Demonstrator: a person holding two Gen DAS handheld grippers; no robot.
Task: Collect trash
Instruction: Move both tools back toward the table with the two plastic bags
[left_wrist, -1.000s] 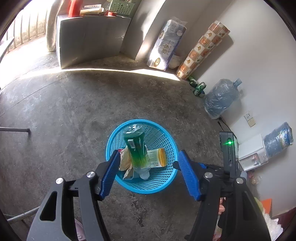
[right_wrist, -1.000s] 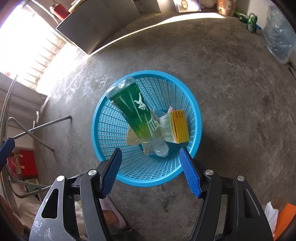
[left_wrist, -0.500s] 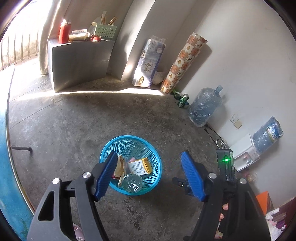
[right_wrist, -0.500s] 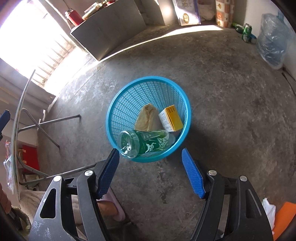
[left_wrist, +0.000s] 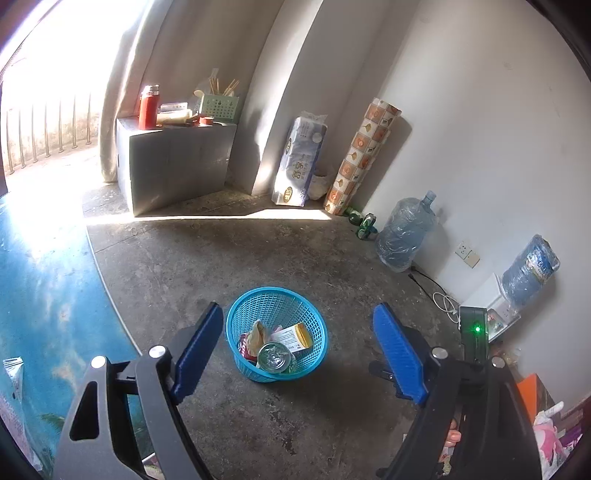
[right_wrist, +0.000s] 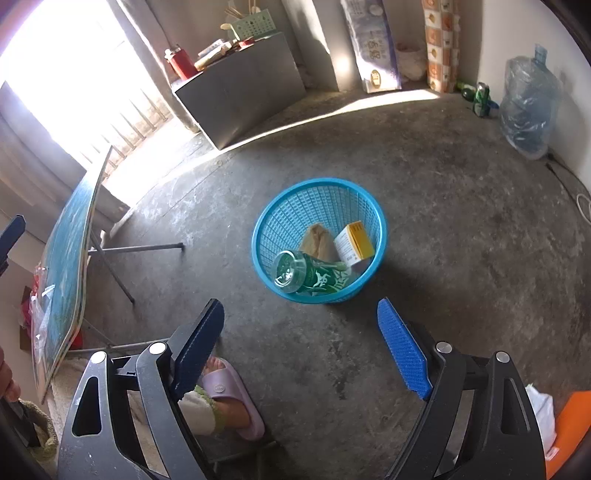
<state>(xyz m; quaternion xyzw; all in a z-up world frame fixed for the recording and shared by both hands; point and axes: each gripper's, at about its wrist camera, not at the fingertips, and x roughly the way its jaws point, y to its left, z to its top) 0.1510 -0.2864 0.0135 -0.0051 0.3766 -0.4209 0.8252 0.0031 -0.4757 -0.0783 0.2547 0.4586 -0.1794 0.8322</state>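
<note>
A blue basket (right_wrist: 319, 240) stood on the bare concrete floor (right_wrist: 443, 229), holding the collected trash: a green bottle (right_wrist: 310, 275) lying on its side with its open mouth toward 9 o'clock, a crumpled brown wrapper (right_wrist: 317, 240) behind it, and a yellow-and-white box (right_wrist: 354, 243) at about 2 o'clock inside the rim. The right gripper (right_wrist: 301, 345) hung well above the floor, the basket at 12 o'clock from it; its jaws had just been opening and stood wide, with nothing between the blue pads (right_wrist: 402, 349). The left gripper (left_wrist: 299, 354) was likewise spread wide after opening, empty, with the basket (left_wrist: 277, 332) seen between its fingers but far below them. In the left wrist view the bottle (left_wrist: 275, 357) showed end-on at the basket's 6 o'clock. A person's foot in a lilac slipper (right_wrist: 232, 397) rested on the floor at 7 o'clock from the basket. A grey cabinet (right_wrist: 240, 92) stood at 11 o'clock and a water jug (right_wrist: 526, 107) at 2 o'clock.
</note>
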